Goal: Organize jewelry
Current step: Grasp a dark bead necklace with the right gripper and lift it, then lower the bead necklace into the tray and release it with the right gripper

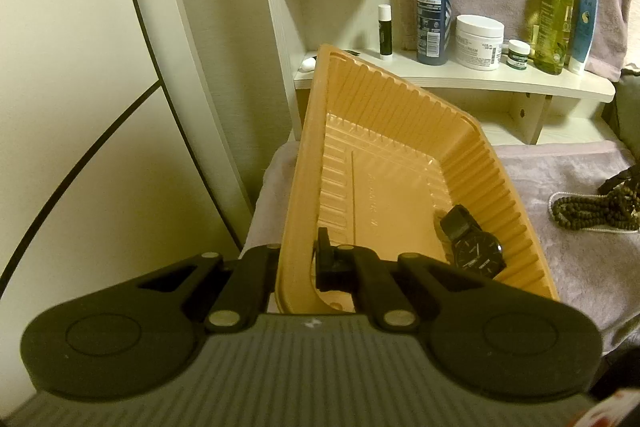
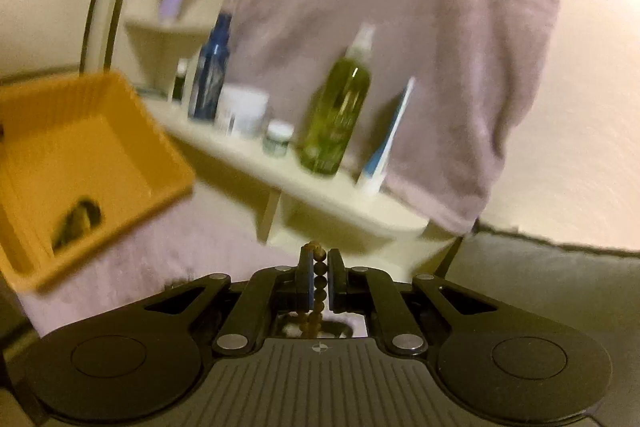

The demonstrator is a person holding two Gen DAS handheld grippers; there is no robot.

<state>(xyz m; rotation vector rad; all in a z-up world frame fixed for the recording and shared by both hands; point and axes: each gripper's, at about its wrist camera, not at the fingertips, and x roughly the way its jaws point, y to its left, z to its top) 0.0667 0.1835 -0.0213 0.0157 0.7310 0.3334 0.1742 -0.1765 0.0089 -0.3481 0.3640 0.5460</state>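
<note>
Two grippers: left gripper (image 1: 298,259) clamps orange tray (image 1: 400,107) rim, watch (image 1: 474,247) inside; right gripper (image 2: 320,279) pinches bead strand (image 2: 319,281).

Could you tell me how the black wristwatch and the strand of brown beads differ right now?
The black wristwatch lies inside the ribbed orange plastic tray, free of any gripper; the strand of brown beads is pinched between the right gripper fingers, outside the tray. The watch has a flat round face; the strand is small round beads. Both are jewelry.

My left gripper (image 1: 298,259) clamps the orange tray's (image 1: 304,163) rim; my right gripper (image 2: 320,281), beside that tray, pinches a bead strand (image 2: 319,277).
</note>
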